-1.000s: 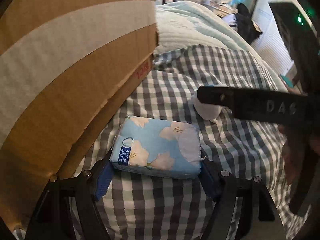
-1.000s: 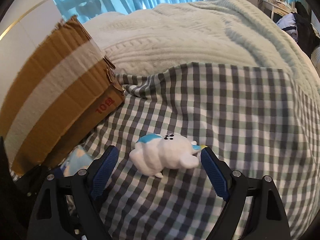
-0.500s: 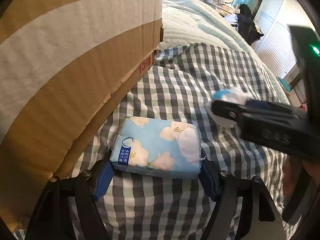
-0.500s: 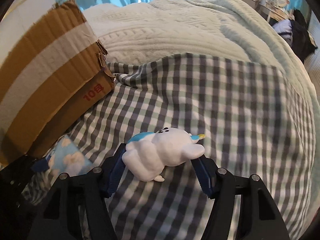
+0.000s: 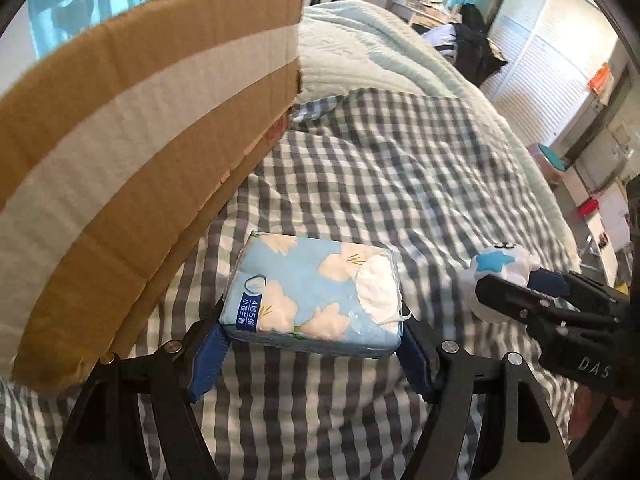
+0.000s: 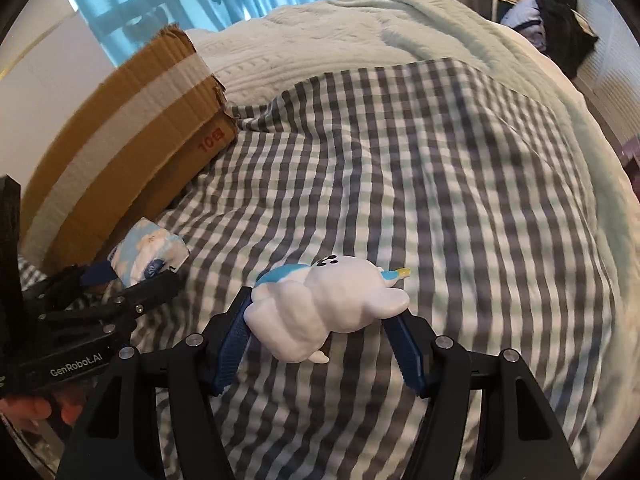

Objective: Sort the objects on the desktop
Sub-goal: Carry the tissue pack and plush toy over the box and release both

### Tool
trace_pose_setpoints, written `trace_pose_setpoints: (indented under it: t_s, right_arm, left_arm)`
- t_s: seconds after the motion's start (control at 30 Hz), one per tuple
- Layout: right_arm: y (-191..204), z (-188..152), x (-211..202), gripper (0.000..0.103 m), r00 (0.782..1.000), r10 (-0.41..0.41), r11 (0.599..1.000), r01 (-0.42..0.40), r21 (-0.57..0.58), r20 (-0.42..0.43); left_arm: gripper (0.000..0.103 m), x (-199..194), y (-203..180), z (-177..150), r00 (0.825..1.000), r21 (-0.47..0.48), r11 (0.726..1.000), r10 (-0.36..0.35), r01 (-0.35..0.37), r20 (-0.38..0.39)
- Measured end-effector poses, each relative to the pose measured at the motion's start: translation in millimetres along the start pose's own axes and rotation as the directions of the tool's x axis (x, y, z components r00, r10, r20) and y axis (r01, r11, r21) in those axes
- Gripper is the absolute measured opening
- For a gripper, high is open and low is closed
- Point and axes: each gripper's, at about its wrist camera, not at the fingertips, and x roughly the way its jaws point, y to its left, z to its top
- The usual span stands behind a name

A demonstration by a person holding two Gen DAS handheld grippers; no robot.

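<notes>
A light blue tissue pack [image 5: 312, 292] with white flowers sits between the blue pads of my left gripper [image 5: 310, 350], which is shut on its two short ends and holds it just above the checked cloth [image 5: 380, 180]. A white plush toy [image 6: 324, 304] with a blue mane and a yellow horn is clamped sideways in my right gripper [image 6: 322, 342], lifted off the cloth. In the left wrist view the right gripper [image 5: 516, 292] and the plush toy [image 5: 504, 264] show at the right edge. The right wrist view shows the left gripper [image 6: 132, 276] with the tissue pack [image 6: 148, 248] at the left.
A big cardboard box [image 5: 120, 160] with a white tape band stands on the left, close to the tissue pack. A pale green quilt [image 6: 360, 32] lies beyond the cloth. A person's hand [image 6: 32, 408] holds the left tool. Furniture and dark clothes lie at the far right.
My right gripper closed on the plush toy and lifted it off the cloth, drifting to the right in the left wrist view. The left gripper rose a little with the tissue pack.
</notes>
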Motion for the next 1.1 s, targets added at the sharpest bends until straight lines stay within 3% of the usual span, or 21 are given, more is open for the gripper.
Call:
trace_pose_setpoints:
  t_s: [0.27, 0.53, 0.77, 0.93, 1.1]
  right_arm:
    - [17, 13, -60, 0.064, 0.992, 0.013, 1.0, -0.014, 0.007, 0.124]
    - [66, 62, -114, 0.064, 0.976, 0.057, 0.995, -0.039, -0.09, 0.212]
    - [152, 120, -131, 0.064, 0.964, 0.17, 0.963, -0.119, -0.242, 0.204]
    - [217, 145, -115, 0.064, 0.961, 0.22, 0.93, -0.154, -0.335, 0.168]
    - [256, 142, -83, 0.064, 0.964, 0.213, 0.917, -0.141, -0.373, 0.161]
  left_arm:
    - [0.076, -57, -17, 10, 0.993, 0.088, 0.994, -0.078, 0.071, 0.086]
    - [0.076, -129, -3, 54, 0.959, 0.104, 0.99, -0.12, 0.096, 0.257]
    - [0.076, -165, 78, 90, 0.932, -0.084, 0.996, 0.02, 0.011, 0.363]
    - [0.076, -173, 135, 98, 0.892, -0.201, 0.974, 0.18, -0.103, 0.415]
    - [0.076, -156, 167, 91, 0.901, -0.214, 0.968, 0.207, -0.131, 0.381]
